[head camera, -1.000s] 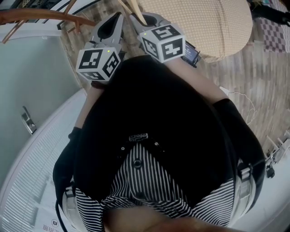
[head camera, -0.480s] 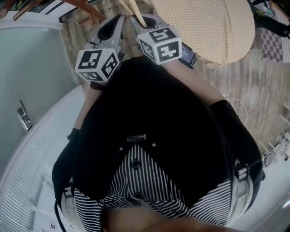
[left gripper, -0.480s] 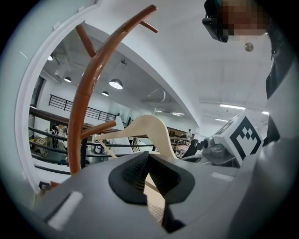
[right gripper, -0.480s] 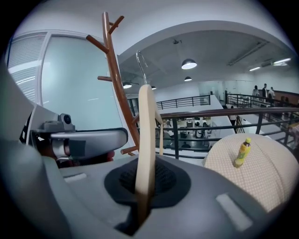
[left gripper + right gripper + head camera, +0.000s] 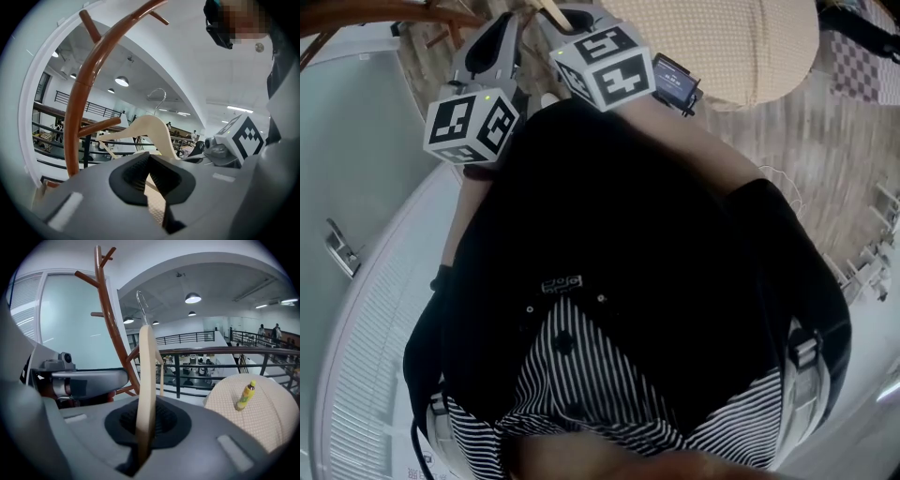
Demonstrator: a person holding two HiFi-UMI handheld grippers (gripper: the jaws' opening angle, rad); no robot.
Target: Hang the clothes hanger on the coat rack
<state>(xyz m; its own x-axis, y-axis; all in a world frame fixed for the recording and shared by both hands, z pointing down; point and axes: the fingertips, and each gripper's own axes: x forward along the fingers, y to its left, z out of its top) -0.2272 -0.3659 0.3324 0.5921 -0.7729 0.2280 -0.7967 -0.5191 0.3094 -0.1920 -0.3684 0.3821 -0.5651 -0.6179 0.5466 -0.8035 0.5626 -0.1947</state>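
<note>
My right gripper (image 5: 143, 425) is shut on the cream wooden clothes hanger (image 5: 146, 376), seen edge-on and upright, its metal hook (image 5: 140, 302) on top. The brown wooden coat rack (image 5: 110, 317) stands just behind and left of it, its pegs apart from the hook. In the left gripper view the hanger (image 5: 151, 127) hangs past the jaws, right of the coat rack's curved pole (image 5: 80, 98). My left gripper (image 5: 149, 161) is beside the right one, pads meeting at the tips with nothing clearly gripped. In the head view both marker cubes (image 5: 472, 127) (image 5: 605, 73) sit near the rack's branches (image 5: 384, 13).
A round beige-covered table (image 5: 253, 418) with a yellow bottle (image 5: 246, 396) stands to the right. A dark railing (image 5: 211, 351) runs behind it. A frosted glass panel (image 5: 347, 159) and a white curved wall are on the left. A small screen device (image 5: 673, 82) lies by the table.
Both grippers have shifted left and slightly lower in the head view, still side by side. The rack's brown branch shows again at the top left. The right grip on the hanger is unchanged.
</note>
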